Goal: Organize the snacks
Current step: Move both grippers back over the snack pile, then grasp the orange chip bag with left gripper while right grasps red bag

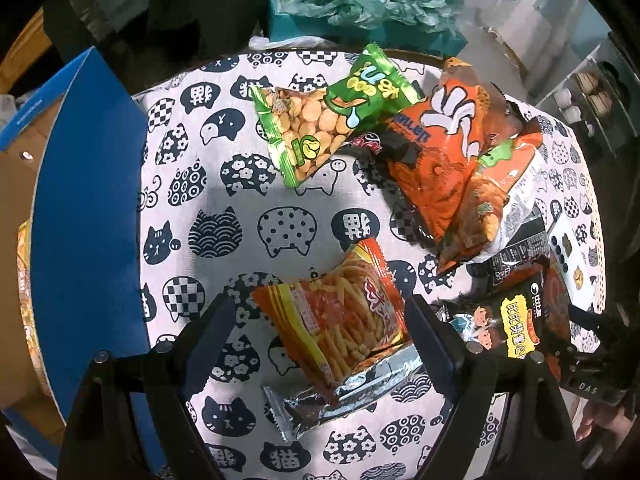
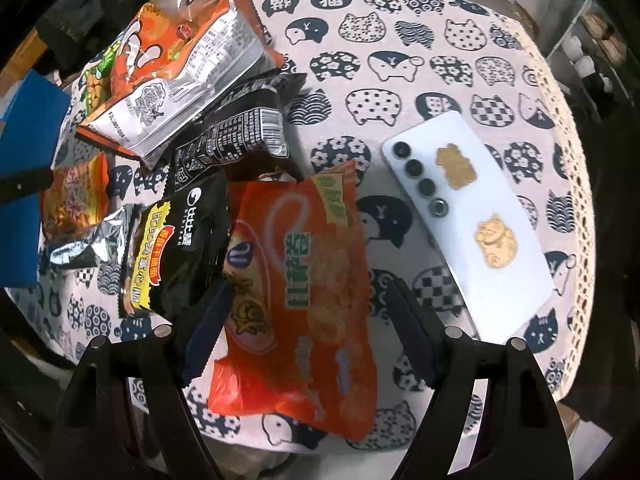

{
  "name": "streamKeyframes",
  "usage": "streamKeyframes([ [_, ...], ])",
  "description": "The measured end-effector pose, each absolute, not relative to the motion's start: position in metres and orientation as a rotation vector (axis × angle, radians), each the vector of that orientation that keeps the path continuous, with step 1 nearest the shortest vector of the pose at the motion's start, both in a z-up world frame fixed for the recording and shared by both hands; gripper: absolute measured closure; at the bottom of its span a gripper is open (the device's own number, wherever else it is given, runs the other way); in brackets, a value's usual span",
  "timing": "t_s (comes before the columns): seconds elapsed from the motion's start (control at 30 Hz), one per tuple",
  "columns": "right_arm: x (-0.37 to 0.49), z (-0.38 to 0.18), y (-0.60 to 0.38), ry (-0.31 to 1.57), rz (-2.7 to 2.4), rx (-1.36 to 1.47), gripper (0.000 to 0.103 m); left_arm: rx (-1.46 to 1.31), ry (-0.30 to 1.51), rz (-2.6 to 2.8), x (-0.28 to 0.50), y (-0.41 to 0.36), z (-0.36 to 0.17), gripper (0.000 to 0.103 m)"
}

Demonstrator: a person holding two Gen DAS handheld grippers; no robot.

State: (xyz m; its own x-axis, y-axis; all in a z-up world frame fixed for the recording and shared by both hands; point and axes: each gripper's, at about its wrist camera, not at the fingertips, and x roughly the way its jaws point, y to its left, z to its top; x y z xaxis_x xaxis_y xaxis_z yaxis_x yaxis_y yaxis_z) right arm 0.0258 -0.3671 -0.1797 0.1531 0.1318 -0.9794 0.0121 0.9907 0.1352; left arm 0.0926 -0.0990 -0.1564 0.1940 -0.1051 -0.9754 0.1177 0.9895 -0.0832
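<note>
Snack packs lie scattered on a cat-print tablecloth (image 1: 224,184). My left gripper (image 1: 320,322) is open, pointing down, its fingers either side of an orange pack of fried sticks (image 1: 344,316) without pressing it. Behind lie a green bean pack (image 1: 304,128) and a big orange pack (image 1: 436,152). My right gripper (image 2: 308,312) is open too, straddling a red-orange chip bag (image 2: 300,280); its left finger (image 2: 208,332) lies against the bag's edge. A black pack (image 2: 180,248) with a yellow label sits to its left, and more packs (image 2: 180,72) are piled behind.
A blue-edged cardboard box (image 1: 88,208) stands at the table's left. A white phone (image 2: 464,216) with cat stickers lies right of the chip bag. Green plastic bags (image 1: 360,4) sit beyond the table's far edge. The lace cloth edge (image 2: 576,184) marks the right rim.
</note>
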Motion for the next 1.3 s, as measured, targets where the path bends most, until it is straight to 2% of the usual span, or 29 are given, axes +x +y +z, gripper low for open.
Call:
streamKeyframes([
  [0.27, 0.031, -0.192, -0.36, 1.428, 0.107, 0.145, 0.025, -0.011, 1.405, -0.158, 0.097, -0.109, -0.171, 0.016],
  [0.57, 0.035, -0.218, -0.35, 1.449, 0.082, 0.105, 0.025, 0.144, 1.41, -0.17, 0.097, -0.134, -0.194, 0.016],
  [0.63, 0.034, -0.219, -0.348, 1.452, 0.088, 0.098, 0.026, 0.161, 1.403, -0.175, 0.095, -0.136, -0.196, 0.027],
  [0.67, 0.033, -0.218, -0.347, 1.452, 0.087, 0.088, 0.03, 0.162, 1.405, -0.186, 0.094, -0.137, -0.198, 0.031],
  [0.7, 0.033, -0.218, -0.345, 1.45, 0.092, 0.075, 0.041, 0.157, 1.409, -0.195, 0.092, -0.14, -0.2, 0.039],
  [0.8, 0.026, -0.217, -0.341, 1.456, 0.094, 0.072, 0.055, 0.148, 1.398, -0.212, 0.088, -0.138, -0.2, 0.048],
  [0.83, 0.025, -0.215, -0.343, 1.459, 0.095, 0.073, 0.055, 0.152, 1.392, -0.218, 0.087, -0.138, -0.2, 0.05],
  [0.9, 0.023, -0.212, -0.345, 1.46, 0.092, 0.068, 0.059, 0.163, 1.379, -0.224, 0.084, -0.137, -0.198, 0.052],
  [1.0, 0.021, -0.202, -0.355, 1.438, 0.076, 0.054, 0.061, 0.183, 1.353, -0.23, 0.078, -0.136, -0.19, 0.056],
  [1.3, 0.011, -0.169, -0.36, 1.364, 0.041, 0.06, 0.061, 0.223, 1.274, -0.238, 0.071, -0.125, -0.152, 0.057],
])
